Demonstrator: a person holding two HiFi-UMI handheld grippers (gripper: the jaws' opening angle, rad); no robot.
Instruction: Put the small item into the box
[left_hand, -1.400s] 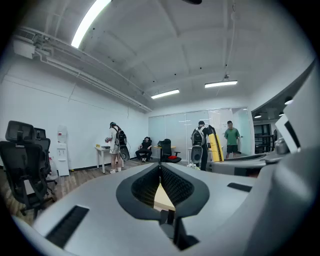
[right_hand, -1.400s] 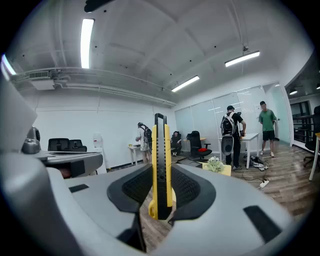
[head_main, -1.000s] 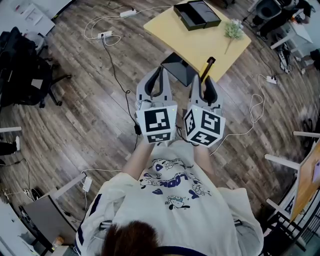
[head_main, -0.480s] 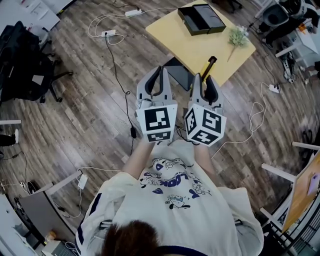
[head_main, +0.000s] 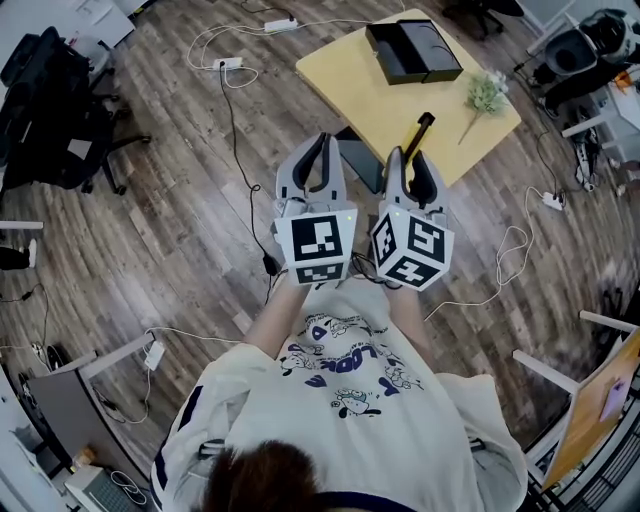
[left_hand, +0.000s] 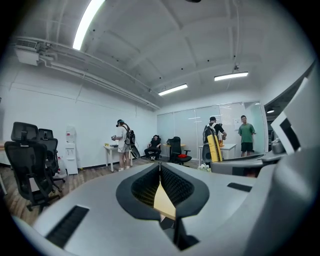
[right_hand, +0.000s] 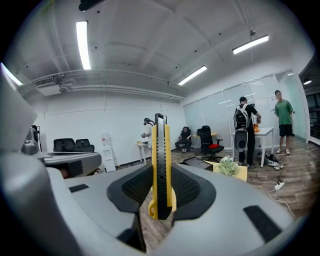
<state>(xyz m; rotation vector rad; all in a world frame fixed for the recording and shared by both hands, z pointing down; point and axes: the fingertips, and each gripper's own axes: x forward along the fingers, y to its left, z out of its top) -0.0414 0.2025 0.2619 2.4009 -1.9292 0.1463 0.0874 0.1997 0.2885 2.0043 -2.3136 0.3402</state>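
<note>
My right gripper (head_main: 405, 158) is shut on a yellow and black utility knife (head_main: 417, 134), which sticks out past its jaws toward the yellow table (head_main: 360, 75). In the right gripper view the knife (right_hand: 160, 165) stands upright between the pads. Beside it, my left gripper (head_main: 322, 142) is shut with nothing in it; its tips (left_hand: 160, 167) meet. Both are held in front of the person's chest, short of the table. An open black box (head_main: 413, 52) lies at the table's far side. A small plant sprig (head_main: 487, 93) lies to the box's right.
A dark seat (head_main: 358, 160) stands at the table's near edge, just beyond the grippers. White cables and a power strip (head_main: 222, 64) trail over the wooden floor. Black office chairs (head_main: 50, 110) stand at the left. Several people (right_hand: 245, 130) are in the room behind.
The table and box have drifted lower and to the right in the head view, so they are nearer. Both grippers keep their pose, with the knife still held.
</note>
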